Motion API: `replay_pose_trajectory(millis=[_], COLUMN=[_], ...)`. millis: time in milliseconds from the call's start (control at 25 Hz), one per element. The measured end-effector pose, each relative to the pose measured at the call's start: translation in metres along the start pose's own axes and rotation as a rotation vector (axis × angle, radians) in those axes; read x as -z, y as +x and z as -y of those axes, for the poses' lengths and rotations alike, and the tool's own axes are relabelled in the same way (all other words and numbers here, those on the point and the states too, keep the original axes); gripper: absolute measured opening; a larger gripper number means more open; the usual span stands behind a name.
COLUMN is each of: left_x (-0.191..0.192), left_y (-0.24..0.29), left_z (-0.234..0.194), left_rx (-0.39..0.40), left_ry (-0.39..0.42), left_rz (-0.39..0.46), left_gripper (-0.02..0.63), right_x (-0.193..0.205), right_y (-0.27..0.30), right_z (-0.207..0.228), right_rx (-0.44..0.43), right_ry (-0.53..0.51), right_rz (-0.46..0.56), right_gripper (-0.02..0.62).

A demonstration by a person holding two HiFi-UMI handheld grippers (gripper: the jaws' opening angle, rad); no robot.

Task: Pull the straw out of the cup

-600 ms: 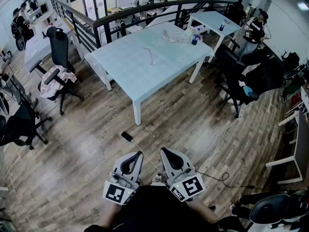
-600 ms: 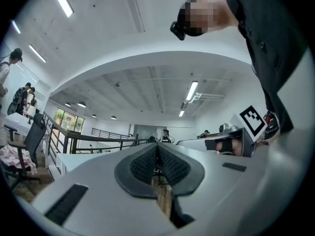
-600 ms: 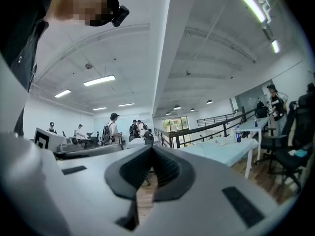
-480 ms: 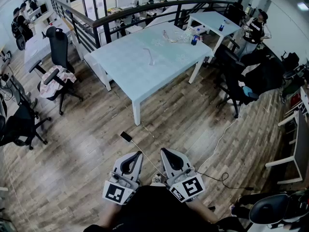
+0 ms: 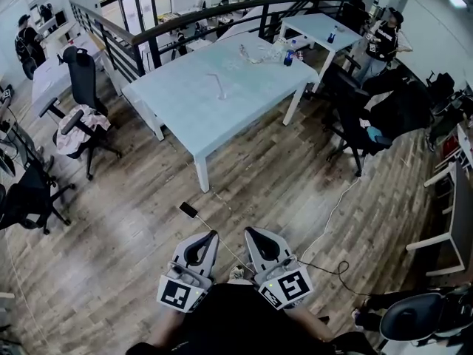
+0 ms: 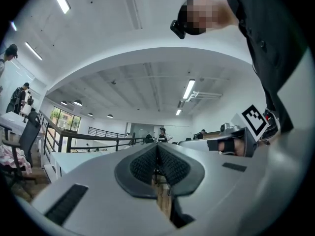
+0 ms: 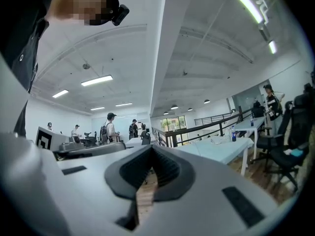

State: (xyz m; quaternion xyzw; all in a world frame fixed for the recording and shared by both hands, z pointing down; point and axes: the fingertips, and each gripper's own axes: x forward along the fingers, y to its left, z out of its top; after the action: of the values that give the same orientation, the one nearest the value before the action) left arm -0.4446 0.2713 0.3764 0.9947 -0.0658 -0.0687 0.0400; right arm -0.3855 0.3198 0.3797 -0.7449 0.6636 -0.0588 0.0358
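Both grippers are held close to the person's body at the bottom of the head view, far from the pale blue table (image 5: 185, 106). My left gripper (image 5: 209, 237) is shut with nothing between its pads (image 6: 147, 163). My right gripper (image 5: 253, 233) is also shut and empty, its pads (image 7: 165, 168) meeting. At the table's far end stand some clear items (image 5: 257, 53), too small to tell a cup or straw among them. A thin white object (image 5: 218, 86) lies mid-table. In the right gripper view the table (image 7: 216, 149) shows at the right.
A phone (image 5: 189, 210) with a cable lies on the wood floor ahead of the grippers. Office chairs stand at the left (image 5: 77, 120) and at the right (image 5: 362, 128). A dark bottle (image 5: 288, 56) stands on the table. A second table (image 5: 318, 24) and a railing (image 5: 222, 13) lie beyond.
The head view has shifted slightly, so the table and chairs sit a little further left and up in the picture. Both grippers stay shut in the same place.
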Motion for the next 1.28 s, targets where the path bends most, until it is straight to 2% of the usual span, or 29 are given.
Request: replay_pose_trajectory(millis=[640,960,1280], left_x=[0.017,0.025,0.027], left_y=[0.043,0.066,0.134], left_z=[0.055,0.031,-0.012], left_rx=[0.042,0.028,0.015], left_ry=[0.003,0.001,-0.003], left_rz=[0.002,0.014,0.044], left_gripper=[0.012,0.012,0.012], right_x=[-0.001,0.007,0.006], right_y=[-0.055,-0.038,0.015], right_z=[0.064,0.085,0.132], right_rx=[0.064,0.081,0.053], right_ry=[0.067,0.062,0.042], right_rz=[0.043,0.034,0.0], right_gripper=[0.009,0.009,0.009])
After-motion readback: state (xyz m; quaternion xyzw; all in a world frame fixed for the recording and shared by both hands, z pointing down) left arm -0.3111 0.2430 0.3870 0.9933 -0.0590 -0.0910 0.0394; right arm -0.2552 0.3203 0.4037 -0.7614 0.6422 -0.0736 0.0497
